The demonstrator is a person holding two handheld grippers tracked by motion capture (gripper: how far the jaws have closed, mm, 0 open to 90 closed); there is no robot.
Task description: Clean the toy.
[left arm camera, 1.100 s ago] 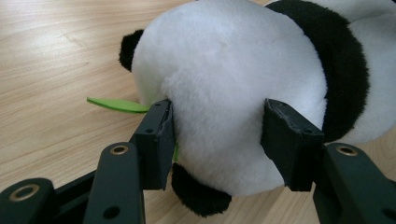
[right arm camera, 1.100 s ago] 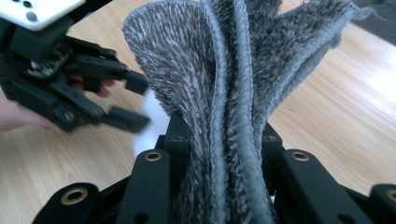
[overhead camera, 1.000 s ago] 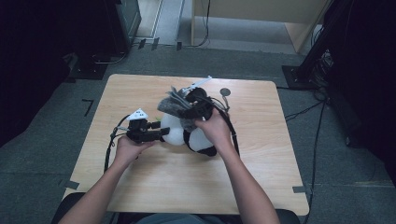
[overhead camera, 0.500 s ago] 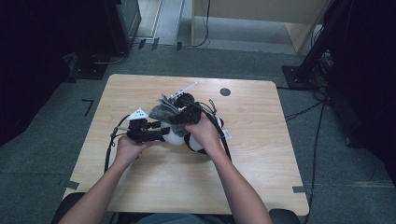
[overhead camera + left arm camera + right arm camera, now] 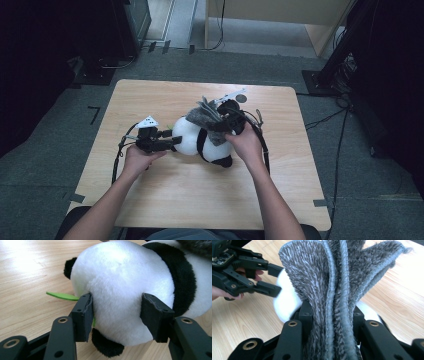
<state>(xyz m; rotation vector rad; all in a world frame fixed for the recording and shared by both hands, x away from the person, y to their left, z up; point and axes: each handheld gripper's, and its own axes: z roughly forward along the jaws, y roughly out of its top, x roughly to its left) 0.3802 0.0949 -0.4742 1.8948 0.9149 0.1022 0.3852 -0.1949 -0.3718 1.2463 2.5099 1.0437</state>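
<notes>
I judge the folded grey cloth (image 5: 337, 290) could slip or unfold off the panda (image 5: 125, 285) if my right gripper (image 5: 227, 122) eases; it clamps the cloth's bunched folds just above the toy; my left gripper (image 5: 116, 312) squeezes the panda's white head, which lies mid-table (image 5: 150, 200) and might roll free.

Bare light wooden table (image 5: 165, 200) lies open along the near edge and far-left corner, while the middle is blocked by the black-and-white plush panda (image 5: 200, 142), the bunched grey shaggy cloth (image 5: 205, 116) over it, and a claw on either side.
</notes>
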